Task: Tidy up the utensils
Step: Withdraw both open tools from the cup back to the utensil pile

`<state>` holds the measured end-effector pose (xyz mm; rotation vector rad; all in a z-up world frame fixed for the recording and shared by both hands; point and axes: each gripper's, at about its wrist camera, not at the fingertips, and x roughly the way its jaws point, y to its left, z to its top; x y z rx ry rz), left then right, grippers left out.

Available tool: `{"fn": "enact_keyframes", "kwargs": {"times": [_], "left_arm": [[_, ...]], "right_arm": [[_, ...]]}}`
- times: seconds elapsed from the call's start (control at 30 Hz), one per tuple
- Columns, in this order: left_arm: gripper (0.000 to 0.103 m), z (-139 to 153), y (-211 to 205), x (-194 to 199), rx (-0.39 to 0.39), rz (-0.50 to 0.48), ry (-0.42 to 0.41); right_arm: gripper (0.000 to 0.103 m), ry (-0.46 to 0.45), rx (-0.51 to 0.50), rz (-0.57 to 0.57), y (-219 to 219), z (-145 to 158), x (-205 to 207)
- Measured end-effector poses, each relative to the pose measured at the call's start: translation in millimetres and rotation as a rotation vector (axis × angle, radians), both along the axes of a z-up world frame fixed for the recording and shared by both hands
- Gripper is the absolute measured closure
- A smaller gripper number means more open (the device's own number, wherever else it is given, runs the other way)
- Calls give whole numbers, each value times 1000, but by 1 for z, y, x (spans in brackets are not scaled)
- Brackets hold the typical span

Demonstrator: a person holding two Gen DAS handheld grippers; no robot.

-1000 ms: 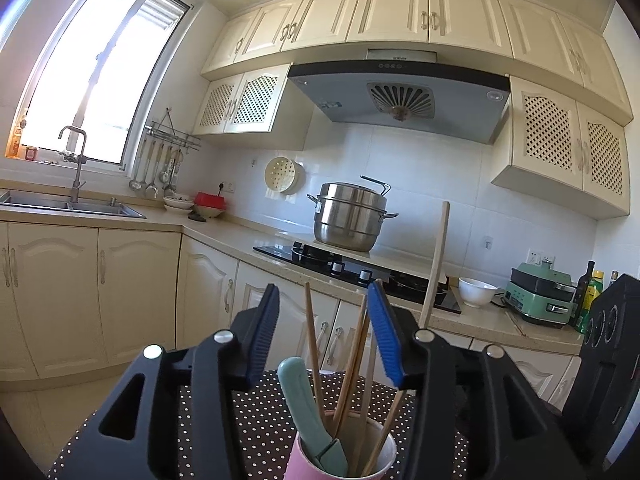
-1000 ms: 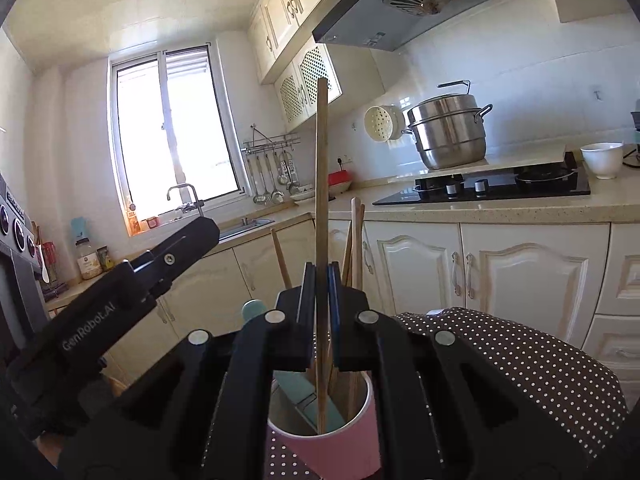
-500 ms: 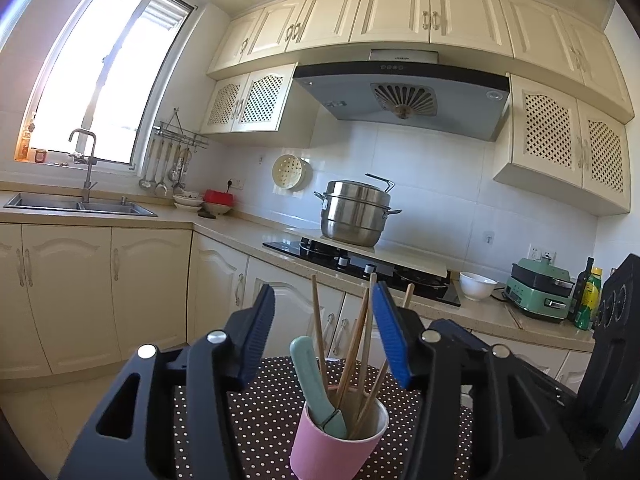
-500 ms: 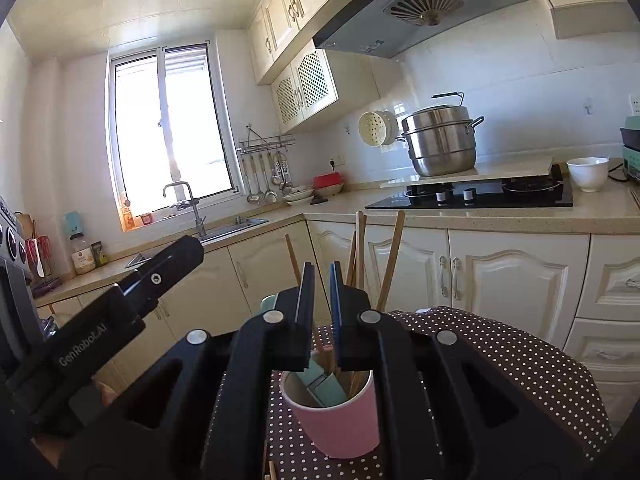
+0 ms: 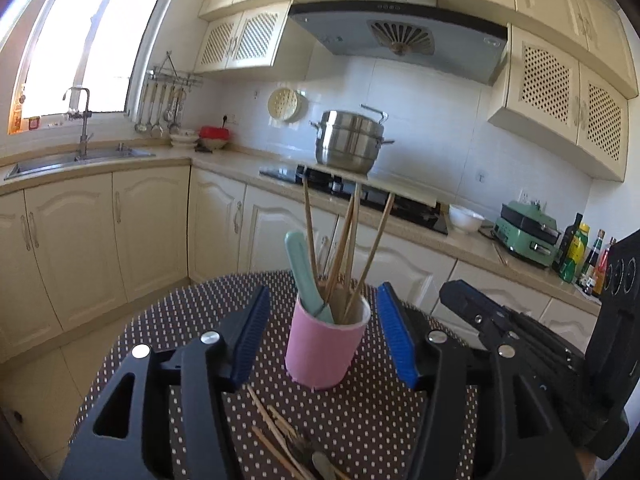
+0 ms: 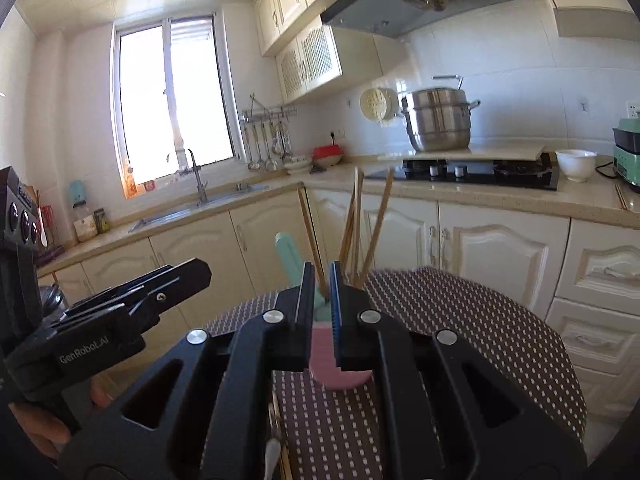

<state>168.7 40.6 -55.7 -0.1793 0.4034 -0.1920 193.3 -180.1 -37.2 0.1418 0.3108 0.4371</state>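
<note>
Pink cup (image 5: pixel 326 344): it stood upright on the dotted surface (image 5: pixel 168 320), holding four wooden chopsticks (image 5: pixel 352 248) and a mint-green spoon handle (image 5: pixel 302 268) that leaned toward the left.
Your left claw (image 5: pixel 320 336): released, with its blue pads (image 5: pixel 394 340) on either side of the cup and apart from it; the jaws had just been opening.
Your right claw (image 6: pixel 321 304): clenched, pads nearly touching, with nothing gripped between them; the cup showed just beyond its tips.
Loose utensils (image 5: pixel 280 440): more wooden chopsticks and what looked like a metal spoon lay flat on the surface in front of the cup, between the left claw's arms.
Your hand (image 6: pixel 40 428): it was wrapped around the left claw's handle at the lower left of the right wrist view.
</note>
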Motion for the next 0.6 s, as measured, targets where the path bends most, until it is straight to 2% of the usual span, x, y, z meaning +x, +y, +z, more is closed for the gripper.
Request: {"fn": "enact_keyframes", "kwargs": {"times": [0.17, 0.3, 0.37, 0.5, 0.6], "left_arm": [[48, -46, 2, 0, -6, -9, 276], [48, -82, 6, -4, -53, -10, 413], [48, -100, 4, -4, -46, -14, 479], [48, -127, -3, -6, 18, -18, 567], [48, -138, -9, -9, 85, -10, 589]], "right_arm": [[94, 120, -40, 13, -7, -29, -10], [94, 228, -55, 23, -11, -56, -16], [94, 263, -60, 32, -12, -67, -19], [94, 317, -70, 44, -13, -83, -24], [94, 335, -78, 52, -13, -87, -26]]}}
